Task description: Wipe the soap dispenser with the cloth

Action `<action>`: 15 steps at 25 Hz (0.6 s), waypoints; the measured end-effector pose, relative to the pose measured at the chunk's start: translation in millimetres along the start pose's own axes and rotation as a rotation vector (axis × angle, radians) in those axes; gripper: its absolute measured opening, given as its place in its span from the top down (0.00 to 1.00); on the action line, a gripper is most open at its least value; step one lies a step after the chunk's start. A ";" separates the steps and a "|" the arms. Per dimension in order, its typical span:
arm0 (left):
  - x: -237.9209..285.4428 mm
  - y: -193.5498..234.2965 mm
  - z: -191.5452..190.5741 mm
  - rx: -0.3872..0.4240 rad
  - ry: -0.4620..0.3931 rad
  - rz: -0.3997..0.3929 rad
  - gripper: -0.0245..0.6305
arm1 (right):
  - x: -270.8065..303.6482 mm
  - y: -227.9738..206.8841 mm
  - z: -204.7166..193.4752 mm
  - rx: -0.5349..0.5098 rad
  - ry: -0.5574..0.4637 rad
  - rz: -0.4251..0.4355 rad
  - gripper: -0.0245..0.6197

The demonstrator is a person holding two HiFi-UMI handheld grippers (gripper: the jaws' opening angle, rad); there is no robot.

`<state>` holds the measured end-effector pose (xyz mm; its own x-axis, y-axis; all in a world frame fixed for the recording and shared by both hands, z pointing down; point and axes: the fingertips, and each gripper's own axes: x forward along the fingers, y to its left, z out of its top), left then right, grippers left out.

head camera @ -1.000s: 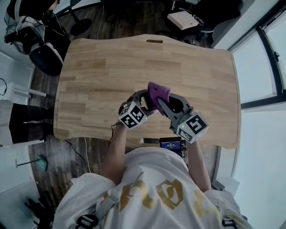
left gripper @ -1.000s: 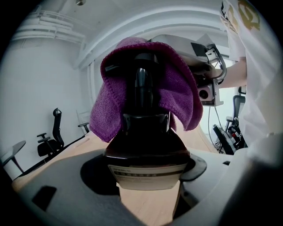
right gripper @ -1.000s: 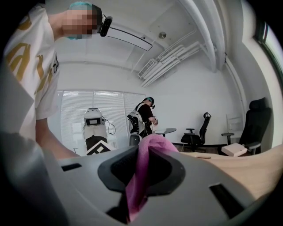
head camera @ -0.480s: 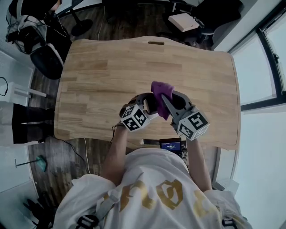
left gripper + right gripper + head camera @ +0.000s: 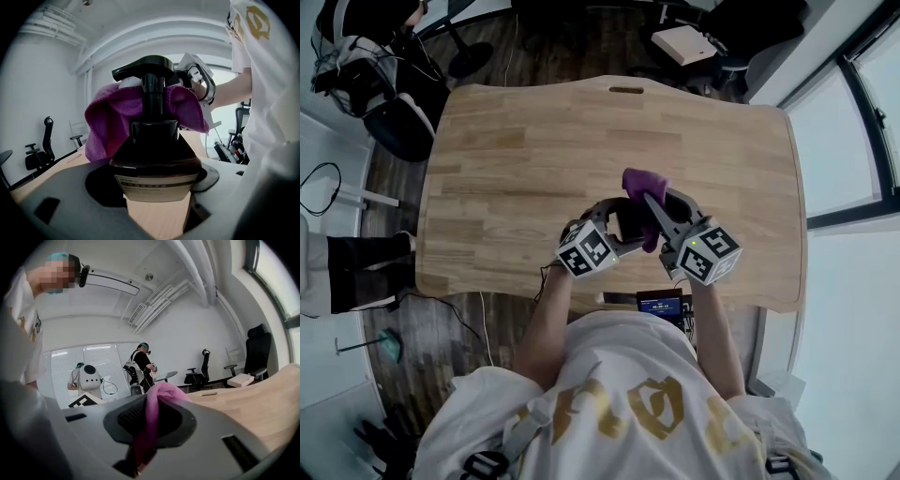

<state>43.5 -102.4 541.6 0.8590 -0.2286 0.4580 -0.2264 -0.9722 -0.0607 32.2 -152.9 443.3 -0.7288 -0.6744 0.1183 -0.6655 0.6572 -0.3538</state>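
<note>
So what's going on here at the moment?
A person at a wooden table has a gripper in each hand. The left gripper is clamped on the body of a dark brown soap dispenser. The right gripper is shut on a purple cloth, which is draped round the dispenser's neck just below the black pump head. Both are held together over the near part of the table, so the wiping is under way.

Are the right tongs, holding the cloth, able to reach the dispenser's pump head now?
Probably yes. The cloth in the right tongs drapes around the pump head, and the left tongs hold the soap dispenser lower down.
</note>
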 end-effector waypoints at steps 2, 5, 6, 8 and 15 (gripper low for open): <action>0.1 -1.7 3.4 -0.002 -0.008 -0.013 0.42 | 0.1 1.6 -3.6 0.017 0.003 0.017 0.89; -0.8 -2.6 3.6 -0.003 -0.005 -0.021 0.42 | -0.1 3.1 -5.4 0.035 0.007 0.042 0.88; -1.2 -2.8 2.8 -0.006 -0.004 -0.022 0.42 | 0.2 3.7 -6.4 0.031 0.013 0.048 0.88; -1.9 -1.9 1.1 -0.016 -0.007 -0.017 0.42 | 0.5 4.9 -8.6 0.026 0.026 0.057 0.89; -8.1 10.5 -0.9 -0.083 -0.029 0.025 0.42 | -1.4 13.3 -11.1 0.054 0.027 0.104 0.89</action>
<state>33.8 -110.8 538.1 0.8653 -0.2553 0.4314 -0.2842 -0.9588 0.0027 22.6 -139.4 448.7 -0.7980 -0.5938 0.1028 -0.5771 0.7037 -0.4145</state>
